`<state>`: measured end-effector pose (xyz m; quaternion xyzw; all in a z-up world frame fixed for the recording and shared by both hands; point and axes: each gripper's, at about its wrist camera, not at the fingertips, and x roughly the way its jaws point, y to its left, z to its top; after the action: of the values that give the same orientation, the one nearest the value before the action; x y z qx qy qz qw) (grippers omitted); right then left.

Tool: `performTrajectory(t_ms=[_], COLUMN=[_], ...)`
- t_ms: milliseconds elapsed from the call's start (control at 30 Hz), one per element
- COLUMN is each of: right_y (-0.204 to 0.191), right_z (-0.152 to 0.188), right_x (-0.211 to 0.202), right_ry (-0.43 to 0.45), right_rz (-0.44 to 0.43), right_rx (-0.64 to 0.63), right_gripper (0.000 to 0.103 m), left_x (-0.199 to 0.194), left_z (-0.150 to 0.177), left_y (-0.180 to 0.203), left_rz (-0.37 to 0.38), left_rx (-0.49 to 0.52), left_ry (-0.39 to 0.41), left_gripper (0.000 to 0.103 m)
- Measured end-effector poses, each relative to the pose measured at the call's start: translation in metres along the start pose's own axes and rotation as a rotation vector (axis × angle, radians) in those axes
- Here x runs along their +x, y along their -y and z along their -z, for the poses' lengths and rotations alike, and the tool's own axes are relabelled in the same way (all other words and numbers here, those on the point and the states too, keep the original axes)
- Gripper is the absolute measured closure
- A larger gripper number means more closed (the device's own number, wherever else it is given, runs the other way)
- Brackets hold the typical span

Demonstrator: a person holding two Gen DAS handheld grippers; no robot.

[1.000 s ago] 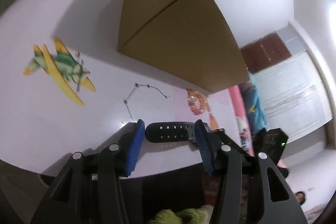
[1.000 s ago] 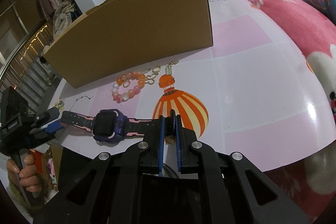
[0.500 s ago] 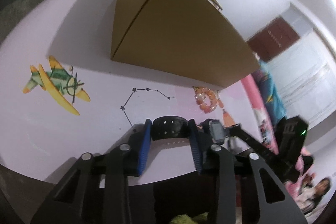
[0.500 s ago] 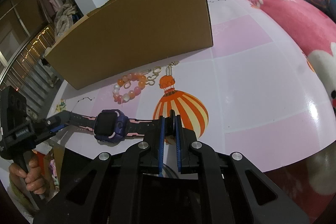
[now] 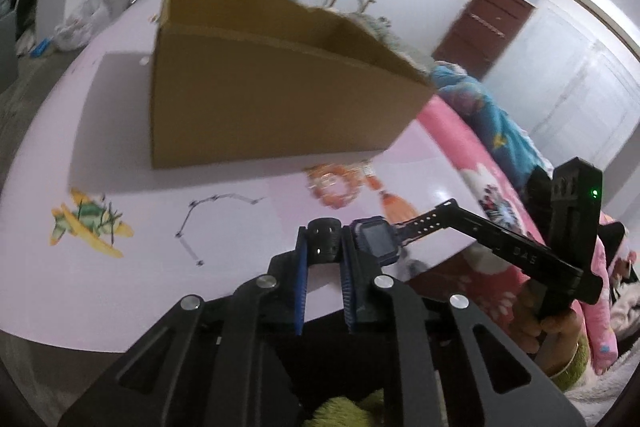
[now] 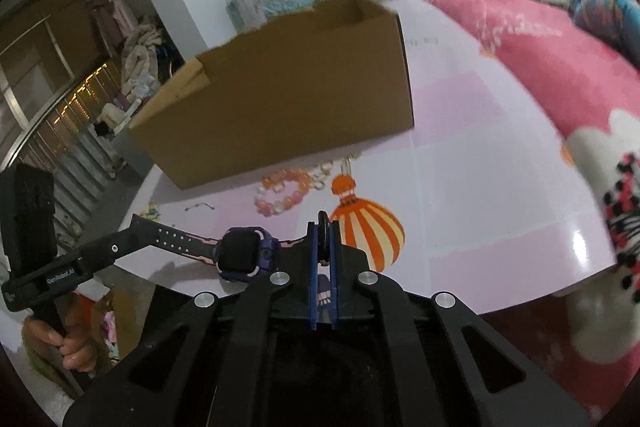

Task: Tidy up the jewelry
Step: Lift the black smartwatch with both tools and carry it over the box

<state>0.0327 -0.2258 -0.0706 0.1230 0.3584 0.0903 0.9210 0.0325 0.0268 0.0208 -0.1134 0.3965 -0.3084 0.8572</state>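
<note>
So, through my left wrist camera, my left gripper [image 5: 324,259] is clenched on one perforated strap end of the watch [image 5: 374,237], whose purple case sits just beside my right-hand finger. The watch hangs above the near edge of the bench [image 5: 120,131], not resting on it as far as I can judge. Beyond it the bead bracelet [image 5: 334,185] lies on the bench in front of the cardboard box [image 5: 272,107], whose open top shows nothing inside from this angle.

From my right wrist camera, my right gripper [image 6: 323,239] is pinched tight on the other strap end, so the watch [image 6: 246,255] spans between both grippers. The bead bracelet [image 6: 282,191] and some small gold pieces [image 6: 340,163] lie just in front of the cardboard box [image 6: 280,107].

I judge the task barely begun: the watch is lifted but not yet boxed, and the bracelet and gold pieces remain untouched.
</note>
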Motion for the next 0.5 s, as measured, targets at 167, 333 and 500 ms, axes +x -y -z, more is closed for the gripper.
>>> performTrajectory(t_ms=[167,333,500], right_y=[-0.008,-0.021,-0.023], right_z=[-0.025,-0.073,-0.151], right_x=[-0.041,-0.065,-0.028], right_ry=[0.106,0.226,0.21], right_rz=[-0.009,-0.05,-0.093], right_rx=[-0.027,-0.111,-0.186], right_gripper=[0.1,0.1,0.1], left_x=[-0.034,-0.065,-0.044], left_z=[-0.022,-0.066,-0.135], left_y=[0.023,0.04,0.029], left_rz=[0.071,0.096,0.03], left_rx=[0.07,0.164,0.173], left_ry=[0.082,0.189,0.179], left_gripper=[0.09,0.089,0.089])
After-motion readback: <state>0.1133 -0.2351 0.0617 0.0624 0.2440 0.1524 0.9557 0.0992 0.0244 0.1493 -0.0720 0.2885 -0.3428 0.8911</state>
